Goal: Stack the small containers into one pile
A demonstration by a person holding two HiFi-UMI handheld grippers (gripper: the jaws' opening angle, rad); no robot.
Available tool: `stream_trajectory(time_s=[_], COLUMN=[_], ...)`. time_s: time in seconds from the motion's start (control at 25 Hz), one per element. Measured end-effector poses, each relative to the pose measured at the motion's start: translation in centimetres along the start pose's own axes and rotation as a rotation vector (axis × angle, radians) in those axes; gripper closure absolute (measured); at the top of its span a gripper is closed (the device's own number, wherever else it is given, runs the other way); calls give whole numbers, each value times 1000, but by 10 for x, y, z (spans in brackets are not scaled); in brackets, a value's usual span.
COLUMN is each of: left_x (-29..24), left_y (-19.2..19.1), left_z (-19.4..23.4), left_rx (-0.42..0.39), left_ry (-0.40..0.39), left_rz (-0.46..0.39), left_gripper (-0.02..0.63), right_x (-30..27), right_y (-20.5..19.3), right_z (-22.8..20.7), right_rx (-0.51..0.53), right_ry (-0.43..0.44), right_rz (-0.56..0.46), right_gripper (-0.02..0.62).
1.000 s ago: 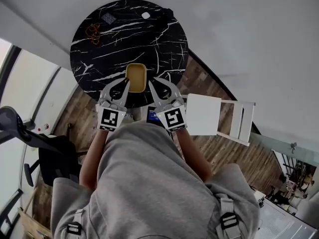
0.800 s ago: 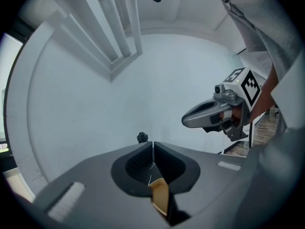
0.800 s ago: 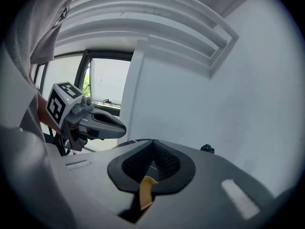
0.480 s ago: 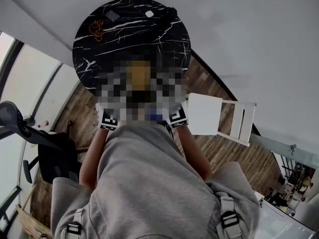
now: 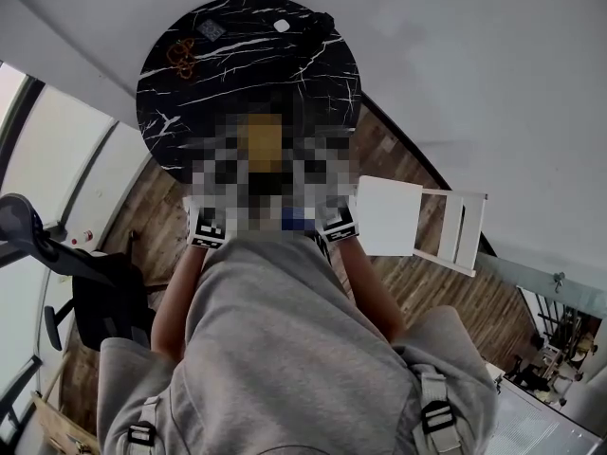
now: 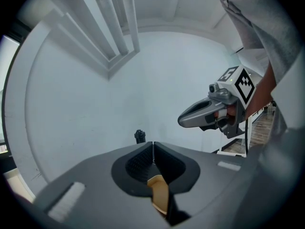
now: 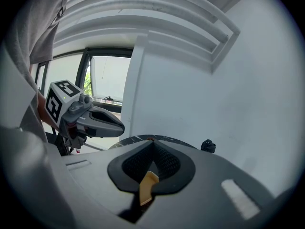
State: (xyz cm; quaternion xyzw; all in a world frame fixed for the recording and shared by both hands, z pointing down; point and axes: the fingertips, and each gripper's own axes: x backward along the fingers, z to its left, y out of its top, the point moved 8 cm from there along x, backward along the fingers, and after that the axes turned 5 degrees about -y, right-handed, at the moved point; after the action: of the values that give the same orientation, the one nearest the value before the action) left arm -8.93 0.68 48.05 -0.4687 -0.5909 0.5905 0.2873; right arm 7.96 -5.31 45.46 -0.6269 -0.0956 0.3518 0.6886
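Note:
A small yellow container [image 5: 264, 143] sits near the front edge of the round black marble table [image 5: 247, 55], and a blurred patch covers it and both grippers' jaws in the head view. Only the marker cubes [image 5: 209, 227] show there. In the left gripper view my left gripper [image 6: 153, 149] is shut on a yellow container edge [image 6: 158, 194], with the right gripper [image 6: 209, 113] opposite. In the right gripper view my right gripper [image 7: 153, 147] is shut on the container's yellow rim [image 7: 147, 185], and the left gripper [image 7: 95, 120] faces it. I cannot tell whether the container rests on the table.
On the table's far side lie orange rings [image 5: 180, 57], a small dark square item [image 5: 211, 30] and a white piece [image 5: 282, 26]. A white folding chair [image 5: 417, 221] stands to the right, a black office chair [image 5: 57, 263] to the left.
Both grippers stay at the yellow container's two sides. The head view has shifted slightly, and I see no other clear difference.

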Motion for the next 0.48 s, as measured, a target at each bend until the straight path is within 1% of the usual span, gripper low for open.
stream_trajectory(time_s=[0.2,0.48], left_x=[-4,-9], left_y=[-7,-12], left_z=[-6,-10], left_rx=[-8,-6], left_ry=[-29,-47], left_rz=[19,26], left_gripper=[597,597], right_x=[2,3], right_y=[-3,-10], right_z=[0,0], right_rx=[-5,-10], right_ry=[-6,-10], right_rz=[19,40], right_gripper=[580,581])
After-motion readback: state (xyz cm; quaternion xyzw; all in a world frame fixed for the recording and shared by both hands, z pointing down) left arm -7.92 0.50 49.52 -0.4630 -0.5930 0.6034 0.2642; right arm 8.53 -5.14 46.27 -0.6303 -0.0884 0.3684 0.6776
